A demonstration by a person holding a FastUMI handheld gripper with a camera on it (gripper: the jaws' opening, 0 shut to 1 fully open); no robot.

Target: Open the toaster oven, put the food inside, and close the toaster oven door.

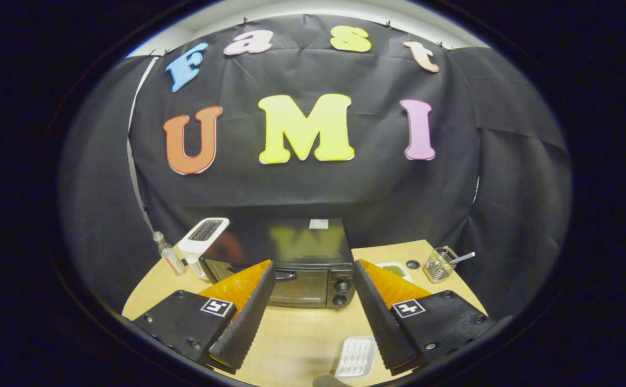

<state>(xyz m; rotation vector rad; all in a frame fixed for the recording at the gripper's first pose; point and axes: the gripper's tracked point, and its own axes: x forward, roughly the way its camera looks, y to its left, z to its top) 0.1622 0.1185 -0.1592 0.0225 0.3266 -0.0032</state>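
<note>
The tool (pixel 314 317) hangs wide open and empty above the worktop (pixel 302 333), aimed at the closed toaster oven (pixel 291 269) (door apparently shut), probably lining up on its handle.

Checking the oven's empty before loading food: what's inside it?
The oven door is shut, and its dark glass hides the inside, so I cannot tell. The open tool stands before it, holding nothing.

- Wooden table (pixel 302 336): black toaster oven (pixel 286 263) at its back edge.
- White toaster (pixel 202 239) and small bottle (pixel 168 253) near the back left corner.
- Wire basket (pixel 439 264) at the back right; white tray (pixel 355 357) at the front edge.
</note>
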